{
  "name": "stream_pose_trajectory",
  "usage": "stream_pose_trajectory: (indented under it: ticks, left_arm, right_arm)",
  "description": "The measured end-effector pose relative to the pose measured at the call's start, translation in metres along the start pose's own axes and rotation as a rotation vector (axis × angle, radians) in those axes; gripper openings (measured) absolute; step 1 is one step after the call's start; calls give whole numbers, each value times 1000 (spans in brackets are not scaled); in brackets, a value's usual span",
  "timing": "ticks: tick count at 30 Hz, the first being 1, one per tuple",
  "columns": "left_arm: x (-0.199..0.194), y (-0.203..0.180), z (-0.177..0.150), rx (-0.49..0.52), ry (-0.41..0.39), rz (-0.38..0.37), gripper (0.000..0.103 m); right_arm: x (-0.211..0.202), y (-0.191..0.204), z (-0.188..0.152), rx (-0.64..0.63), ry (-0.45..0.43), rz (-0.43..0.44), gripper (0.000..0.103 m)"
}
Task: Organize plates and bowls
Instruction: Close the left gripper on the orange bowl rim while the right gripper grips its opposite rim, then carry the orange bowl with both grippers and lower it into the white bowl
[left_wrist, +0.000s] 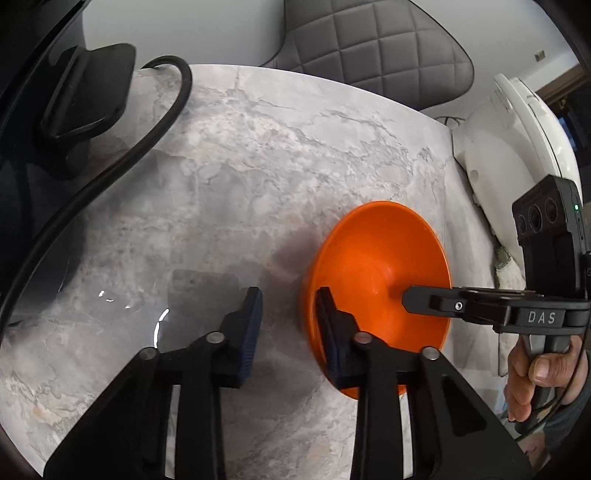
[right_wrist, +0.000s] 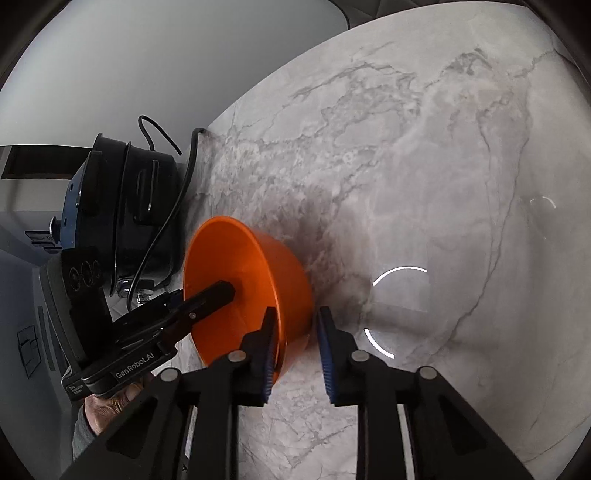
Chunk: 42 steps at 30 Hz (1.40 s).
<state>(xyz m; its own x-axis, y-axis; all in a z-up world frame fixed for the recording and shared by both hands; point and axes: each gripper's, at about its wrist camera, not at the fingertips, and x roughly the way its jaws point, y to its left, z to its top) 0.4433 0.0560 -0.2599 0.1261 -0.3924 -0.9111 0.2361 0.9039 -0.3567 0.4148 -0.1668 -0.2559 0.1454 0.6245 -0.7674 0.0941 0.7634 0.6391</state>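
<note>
Orange plastic, smooth and faintly glossy, forms a round bowl (left_wrist: 380, 266) with a steep flared wall and a small flat bottom. It sits on the table between the two tongs, and its rim looks a little smeared by blur.

The right gripper (right_wrist: 298, 314) straddles the bowl's near rim. One ribbed blue pad is inside the bowl, the other is outside, and the thin wall stands between them. The jaws are nearly together, but I cannot tell whether the pads actually press on the wall.

The left gripper (left_wrist: 289, 295) comes at the opposite side of the bowl with its jaws narrowly apart. One ribbed blue pad lies against the inside of the rim. The other stands clear of the bowl's outer wall, with bare table showing in the gap. Both grippers are matte black, with round metal pins at the joints. A hand (left_wrist: 532, 376) grips the right one's handle, out beyond the bowl.

The table (left_wrist: 258, 155) beneath the bowl is polished stone, pale grey with darker veins. It is shiny enough to show curved streaks of reflected light beside the bowl.

A black round appliance (right_wrist: 129, 206) with a thick black cord (left_wrist: 122, 166) stands on the left gripper's side of the bowl. A rounded white plastic appliance (left_wrist: 517, 147) stands on the right gripper's side. A grey quilted chair (left_wrist: 369, 40) stands behind the table's far edge, against a plain pale wall.
</note>
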Motion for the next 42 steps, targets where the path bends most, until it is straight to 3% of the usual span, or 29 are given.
stream_pose_trajectory:
  ticks: [5,16,23,32,42]
  left_arm:
    - [6,-7,-2,-1,19,-5,10]
    - [-3,-22,-18,-23,39,8,9]
    - [-26,-52,-46,7,30,-7,10]
    - [-46,-127,-111,97,44,-37,10]
    - [-45,-235,-207,207,113,-105,10]
  right_arm:
    - [1,0,1,10,-10,13,21]
    - [-10,0,-9,42,-19,8,20]
    - [-39,-3,-36,55,-38,21,20]
    - [-97,-23,-121,94,-97,25,20]
    - [-170,-76,-252,209,-207,34,21]
